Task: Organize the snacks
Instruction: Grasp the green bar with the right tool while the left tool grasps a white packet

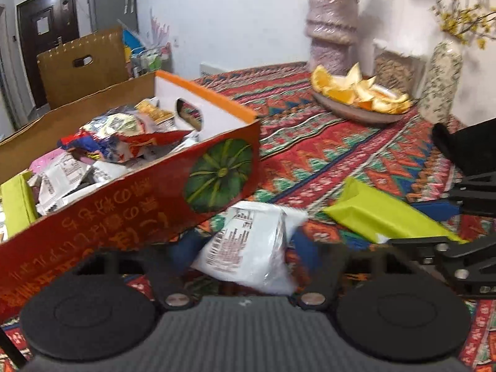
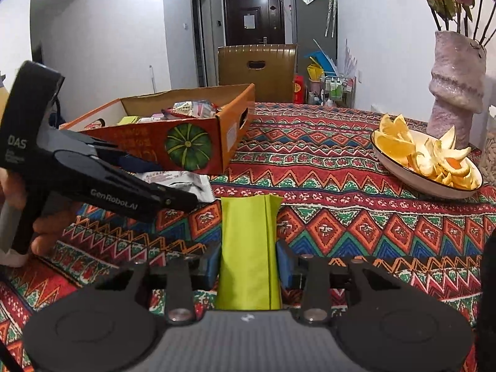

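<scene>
Snack packets are filling the red cardboard box (image 2: 173, 142). Your right gripper (image 2: 248, 266) is clamping a smooth, flat lime-green pouch (image 2: 248, 241) lying on the patterned woven cloth (image 2: 356, 217). Your left gripper (image 1: 245, 248) is pinching a crinkly white packet (image 1: 248, 248) beside the box.

Tablecloth (image 2: 341, 161): red/orange/green/blue zigzag + diamond bands. Box (image 2: 173, 142): red-orange, gold script, dk green striped pumpkin. Packet (image 2: 248, 248): plain lime green. Pouch (image 1: 248, 248): white, red print. Grippers black, blue pads (image 2: 286, 263). Vase (image 2: 455, 86): mottled pink.
</scene>
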`<state>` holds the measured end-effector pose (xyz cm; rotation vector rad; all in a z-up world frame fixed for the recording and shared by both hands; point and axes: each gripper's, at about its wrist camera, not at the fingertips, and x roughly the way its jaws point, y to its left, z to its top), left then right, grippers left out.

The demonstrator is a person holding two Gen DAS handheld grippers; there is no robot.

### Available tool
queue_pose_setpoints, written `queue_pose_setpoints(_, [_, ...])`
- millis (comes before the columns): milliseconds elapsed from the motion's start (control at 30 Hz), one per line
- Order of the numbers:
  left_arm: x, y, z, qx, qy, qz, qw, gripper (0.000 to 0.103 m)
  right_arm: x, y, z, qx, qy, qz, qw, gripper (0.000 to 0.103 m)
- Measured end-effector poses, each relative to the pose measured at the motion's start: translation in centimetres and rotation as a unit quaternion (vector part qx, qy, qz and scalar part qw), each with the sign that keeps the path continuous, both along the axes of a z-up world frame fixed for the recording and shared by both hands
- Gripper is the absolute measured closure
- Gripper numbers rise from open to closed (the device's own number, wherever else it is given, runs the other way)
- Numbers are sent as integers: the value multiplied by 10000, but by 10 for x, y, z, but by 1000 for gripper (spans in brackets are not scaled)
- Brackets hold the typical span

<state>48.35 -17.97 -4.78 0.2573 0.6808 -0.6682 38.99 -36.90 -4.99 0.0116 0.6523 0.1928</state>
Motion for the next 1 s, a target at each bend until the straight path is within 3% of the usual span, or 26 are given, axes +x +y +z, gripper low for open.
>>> queue_pose_setpoints(67, [-7,-3,2,31,20,59,10000,62,0,-1,0,31,5,-1,10000,66])
queue_pose_setpoints(267, [-60,19,17,28,-86,557,9984,62,0,-4,0,134,17,-14,9999,67])
queue_pose_setpoints(567, [-180,123,43,-524,72,1764,9829,62,-14,11,1,-138,26,-50,9999,68])
queue_pose_setpoints(767, [-241,174,50,-786,-6,2282,9704,62,-74,56,8,2,129,385,9992,69])
queue_pose_setpoints(1000, [-270,203,50,-1159,14,2168,9693,62,-141,108,16,141,186,609,9979,69])
